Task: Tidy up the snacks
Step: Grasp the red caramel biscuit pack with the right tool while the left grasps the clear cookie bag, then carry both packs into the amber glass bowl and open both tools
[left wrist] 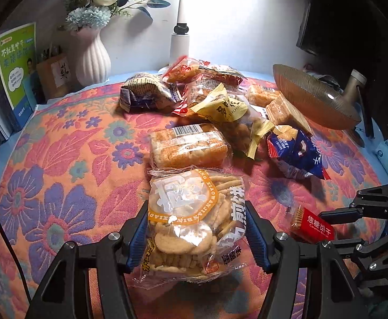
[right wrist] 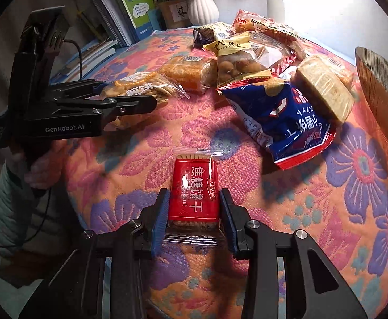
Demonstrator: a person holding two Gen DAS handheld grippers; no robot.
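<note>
My left gripper (left wrist: 196, 235) has its jaws clamped on the cracker bag (left wrist: 194, 220) at lower centre of the left view, gripped across its width so the loose film won't slip. My right gripper (right wrist: 194, 219) has its jaws pressed on the red biscuit pack (right wrist: 194, 188), low centre in its view. I judge both are headed for the bowl (right wrist: 380, 85) at right, clear of the snack pile (left wrist: 215, 106) on the table (left wrist: 61, 159).

Your left gripper (left wrist: 195, 228) straddled the cracker bag (left wrist: 194, 223); your right gripper (right wrist: 193, 218) straddled the caramel biscuit pack (right wrist: 193, 191). The snack pile (left wrist: 215, 106) lay beyond, the bowl (left wrist: 313, 98) to its right.
</note>
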